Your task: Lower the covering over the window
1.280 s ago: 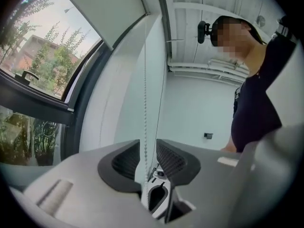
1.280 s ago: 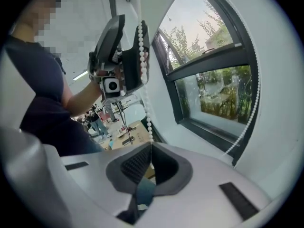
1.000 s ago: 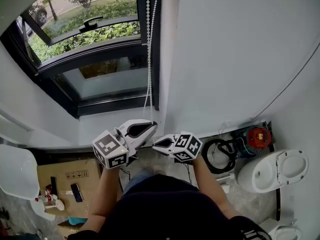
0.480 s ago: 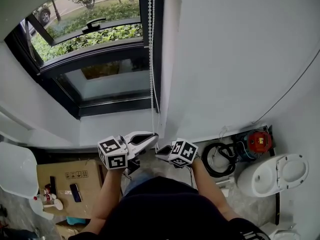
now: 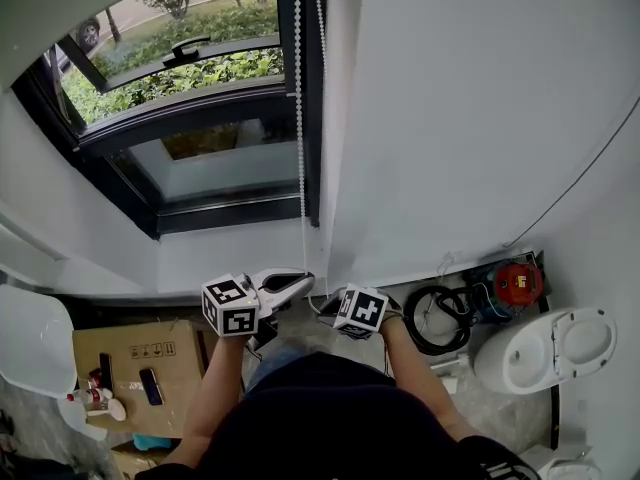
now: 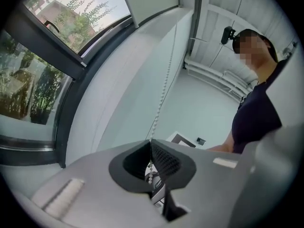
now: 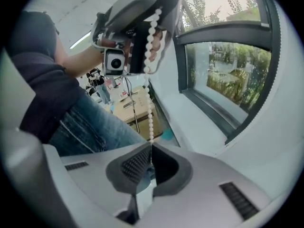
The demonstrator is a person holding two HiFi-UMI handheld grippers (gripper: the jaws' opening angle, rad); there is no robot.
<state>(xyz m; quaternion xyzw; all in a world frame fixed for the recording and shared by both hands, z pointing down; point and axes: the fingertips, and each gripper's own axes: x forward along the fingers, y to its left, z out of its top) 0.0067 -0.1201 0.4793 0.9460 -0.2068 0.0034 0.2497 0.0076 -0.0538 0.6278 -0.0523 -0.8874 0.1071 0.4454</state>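
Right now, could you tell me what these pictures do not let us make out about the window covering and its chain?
- window covering: in no view; cut off above the head view's top edge, so its height is unknown.
- bead chain: its upper end leaves the head view's top edge; anything below the grip is hidden behind the left tongs and right tongs.
- cardboard box: its print is too small in the head view.
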